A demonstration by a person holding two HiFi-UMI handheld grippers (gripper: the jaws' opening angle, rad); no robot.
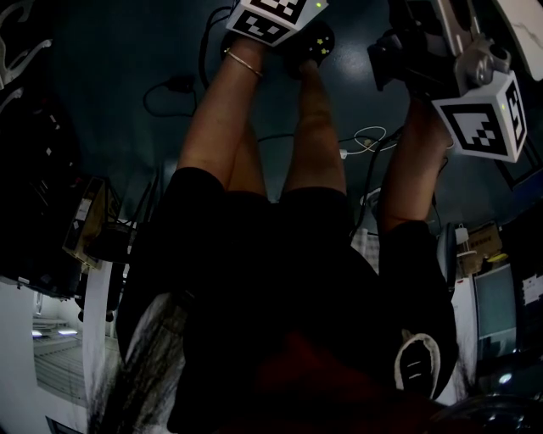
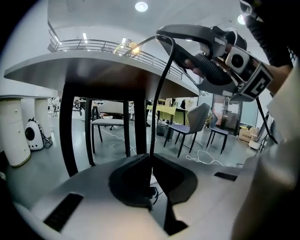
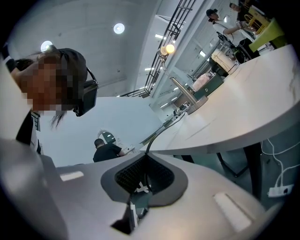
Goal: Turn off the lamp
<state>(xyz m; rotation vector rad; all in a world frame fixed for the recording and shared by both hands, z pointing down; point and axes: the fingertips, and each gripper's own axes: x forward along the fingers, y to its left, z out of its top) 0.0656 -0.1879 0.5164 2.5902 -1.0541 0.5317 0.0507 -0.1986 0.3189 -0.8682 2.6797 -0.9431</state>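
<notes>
A thin black cord [image 2: 161, 84] rises from between the pads of my left gripper [image 2: 150, 159], arches over, and runs to my right gripper's body [image 2: 225, 61], held by a hand at the upper right. Both pads meet on the cord. In the right gripper view, the same kind of cord [image 3: 157, 136] leaves my right gripper [image 3: 145, 161], which is shut on it, and runs up to the white table [image 3: 243, 93]. A metal stand on a round base [image 3: 190, 101] sits there. A small warm light [image 2: 135, 47] glows above the table's edge. The head view shows only the marker cubes [image 1: 271, 17] [image 1: 484, 119].
The head view looks down the person's legs [image 1: 254, 153] to a dark floor with loose cables [image 1: 369, 140]. Beyond the table legs [image 2: 70, 131] stand chairs [image 2: 192, 124] and a white cable on the floor [image 2: 206, 157]. Other people stand at the back [image 3: 105, 150].
</notes>
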